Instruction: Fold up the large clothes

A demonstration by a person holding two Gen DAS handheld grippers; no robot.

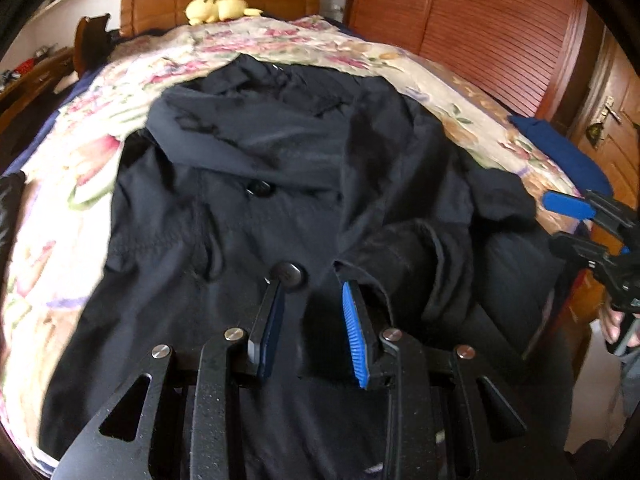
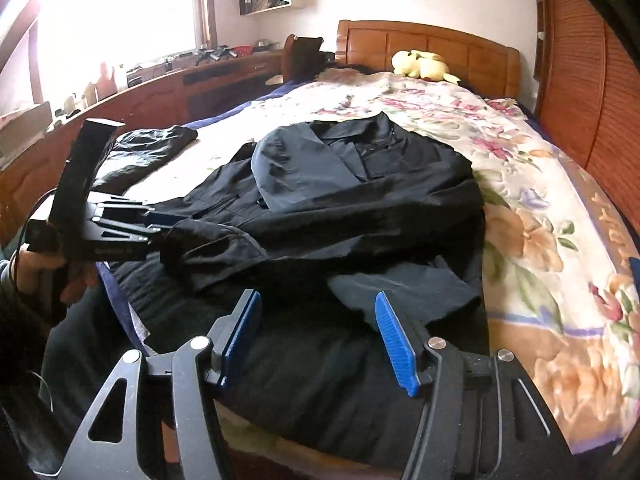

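The dark coat (image 2: 340, 200) lies spread along the bed (image 2: 560, 240), collar toward the headboard, one sleeve folded across its front and the hem hanging off the near edge. My worry is the slippery, bulky cloth: if I pinch only the top layer near the hem, the under layer may stay behind and the fold will bunch. The crossed sleeve could also slide off as I lift, and the big button (image 1: 286, 274) just ahead of the left tool could snag a finger.

My left tool (image 1: 312, 320) hovers low over the coat's lower front, fingers partly apart, gripping nothing. My right tool (image 2: 316, 336) sits over the hem at the bed's edge, fingers wide, empty, aimed up the bed. In the right view the left tool (image 2: 154, 226) points sideways at the sleeve cuff.
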